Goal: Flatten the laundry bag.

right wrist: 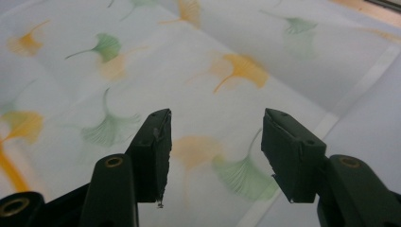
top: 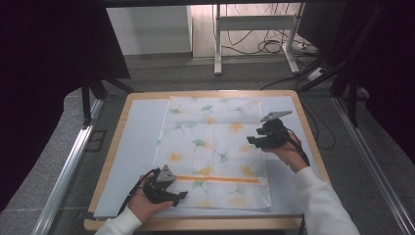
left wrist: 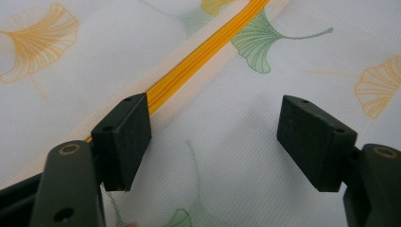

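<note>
A white mesh bag (top: 213, 147) printed with green and orange ginkgo leaves lies flat on the pale mat (top: 137, 142). An orange zipper (top: 218, 179) runs across its near end. My left gripper (top: 182, 195) sits low at the bag's near left corner, open, with the zipper (left wrist: 198, 56) passing just past its left jaw and bare mesh (left wrist: 227, 151) between the jaws. My right gripper (top: 250, 140) hovers open over the bag's right side, above leaf prints (right wrist: 108, 127) and near the bag's white edge band (right wrist: 359, 90).
The mat covers a wooden table (top: 115, 142); its right rim (top: 309, 132) lies close to my right hand. Beyond the table stand a metal frame (top: 254, 29) and loose cables (top: 274, 46) on the floor. Dark curtains flank both sides.
</note>
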Action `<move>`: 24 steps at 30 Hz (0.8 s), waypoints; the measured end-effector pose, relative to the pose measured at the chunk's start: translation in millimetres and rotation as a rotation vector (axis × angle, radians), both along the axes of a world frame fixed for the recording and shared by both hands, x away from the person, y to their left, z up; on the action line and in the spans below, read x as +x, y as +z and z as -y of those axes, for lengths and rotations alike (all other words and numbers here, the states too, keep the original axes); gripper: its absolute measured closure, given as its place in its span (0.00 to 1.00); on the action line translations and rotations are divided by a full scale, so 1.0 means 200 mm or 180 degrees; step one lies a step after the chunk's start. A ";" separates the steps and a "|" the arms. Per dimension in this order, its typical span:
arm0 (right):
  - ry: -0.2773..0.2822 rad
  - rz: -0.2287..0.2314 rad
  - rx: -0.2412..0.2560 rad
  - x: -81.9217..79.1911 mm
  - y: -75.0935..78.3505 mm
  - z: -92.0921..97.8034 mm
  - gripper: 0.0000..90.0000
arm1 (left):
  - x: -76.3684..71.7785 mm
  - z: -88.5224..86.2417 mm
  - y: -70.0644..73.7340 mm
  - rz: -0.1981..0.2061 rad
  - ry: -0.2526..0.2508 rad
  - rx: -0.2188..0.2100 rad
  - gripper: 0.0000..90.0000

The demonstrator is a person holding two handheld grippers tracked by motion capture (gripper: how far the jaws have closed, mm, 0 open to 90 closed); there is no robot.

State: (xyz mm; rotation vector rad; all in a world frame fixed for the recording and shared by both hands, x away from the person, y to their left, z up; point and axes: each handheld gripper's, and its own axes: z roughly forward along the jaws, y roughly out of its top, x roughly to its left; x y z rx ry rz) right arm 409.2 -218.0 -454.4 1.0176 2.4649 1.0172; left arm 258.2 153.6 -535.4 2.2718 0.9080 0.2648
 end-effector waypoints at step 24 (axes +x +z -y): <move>-0.0206 -0.0352 -0.0186 -0.36 -0.22 0.14 0.39 | 0.05 -0.21 0.06 0.0215 0.0648 -0.0068 0.28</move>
